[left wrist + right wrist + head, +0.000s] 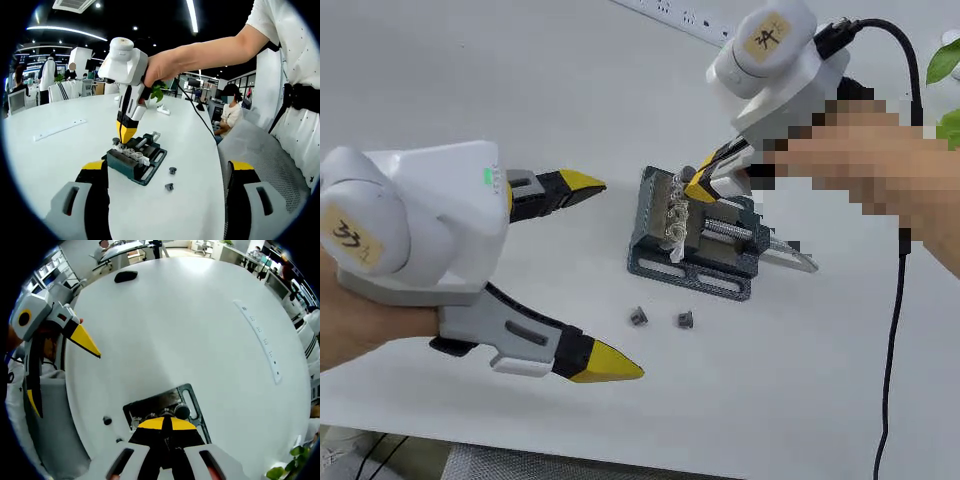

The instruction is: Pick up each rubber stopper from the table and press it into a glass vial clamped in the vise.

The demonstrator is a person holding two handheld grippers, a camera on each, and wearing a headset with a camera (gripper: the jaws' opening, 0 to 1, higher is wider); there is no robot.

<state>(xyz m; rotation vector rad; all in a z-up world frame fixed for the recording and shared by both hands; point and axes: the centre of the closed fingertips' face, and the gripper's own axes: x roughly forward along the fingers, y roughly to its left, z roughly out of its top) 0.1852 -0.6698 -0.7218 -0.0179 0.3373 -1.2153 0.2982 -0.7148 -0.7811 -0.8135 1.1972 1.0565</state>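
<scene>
A dark grey vise (660, 250) stands mid-table with a row of glass vials (675, 215) clamped in it. My right gripper (700, 186) comes down from the upper right, its yellow tips closed together right over the vials (131, 150). In its own view the right gripper (165, 423) is shut above the vise (187, 392), beside a vial with a dark stopper (181, 411) in it. Two loose rubber stoppers (638, 316) (685, 320) lie in front of the vise. My left gripper (600, 272) hangs open to the left of them with nothing between its jaws.
A white power strip (670, 12) lies at the far edge of the table. A black cable (895, 330) runs down the right side past green leaves (945, 60). The table's near edge is close below the left gripper. A black object (125, 276) sits far off.
</scene>
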